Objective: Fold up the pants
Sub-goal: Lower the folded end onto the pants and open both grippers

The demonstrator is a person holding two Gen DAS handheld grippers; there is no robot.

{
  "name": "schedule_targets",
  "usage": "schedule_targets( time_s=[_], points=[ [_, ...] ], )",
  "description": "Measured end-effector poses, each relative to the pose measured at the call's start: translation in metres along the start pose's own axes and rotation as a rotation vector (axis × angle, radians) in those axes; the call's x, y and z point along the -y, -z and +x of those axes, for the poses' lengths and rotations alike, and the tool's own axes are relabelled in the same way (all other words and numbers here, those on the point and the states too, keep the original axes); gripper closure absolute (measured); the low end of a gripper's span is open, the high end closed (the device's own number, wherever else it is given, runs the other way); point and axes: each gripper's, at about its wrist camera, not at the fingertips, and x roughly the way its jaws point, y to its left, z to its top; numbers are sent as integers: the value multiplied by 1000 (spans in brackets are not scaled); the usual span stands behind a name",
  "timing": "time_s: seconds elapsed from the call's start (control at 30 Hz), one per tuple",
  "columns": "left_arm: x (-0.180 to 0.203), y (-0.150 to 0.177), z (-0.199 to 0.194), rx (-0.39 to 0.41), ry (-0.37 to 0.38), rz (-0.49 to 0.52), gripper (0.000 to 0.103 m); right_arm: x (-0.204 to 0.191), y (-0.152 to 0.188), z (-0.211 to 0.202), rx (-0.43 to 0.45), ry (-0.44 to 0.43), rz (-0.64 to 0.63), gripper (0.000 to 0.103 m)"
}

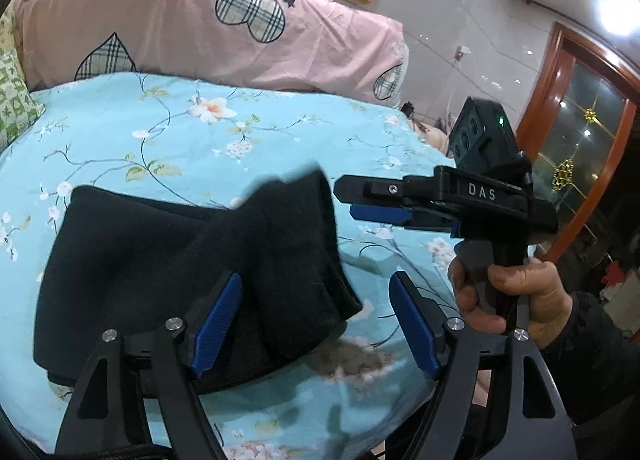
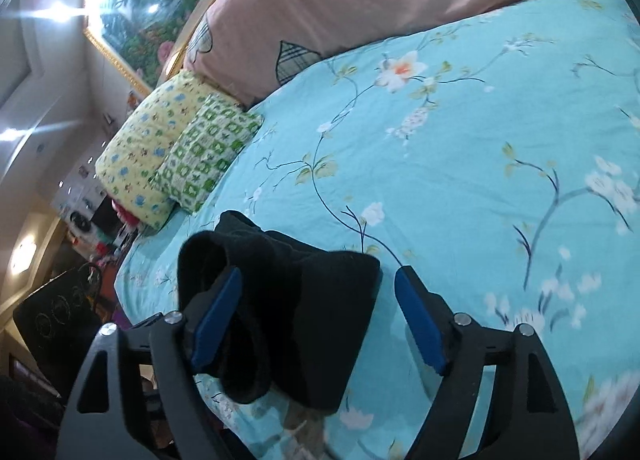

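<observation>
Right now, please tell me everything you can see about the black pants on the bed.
The black pants look like soft, thick, fleecy fabric with no visible pattern. They lie folded into a compact bundle of several layers on the light blue floral bedsheet, near the edge of the bed. One fold stands slightly raised. The left gripper and the right gripper are both open; neither holds the pants, and whether a finger touches them I cannot tell.
</observation>
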Motion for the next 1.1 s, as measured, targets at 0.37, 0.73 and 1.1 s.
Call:
schedule_targets(
  time_s=[0.37,0.73,1.1],
  points=[
    [-33,-11,-35,60,-50,-60,24,-32,17,-20,52,54,-27,8],
    [-84,-12,-50,65,-137,-144,23,-52,41,-13,38,94,-43,6],
    [-120,-7,-45,34,-159,-229,22,-53,58,2,-6,141,-22,5]
  ],
)
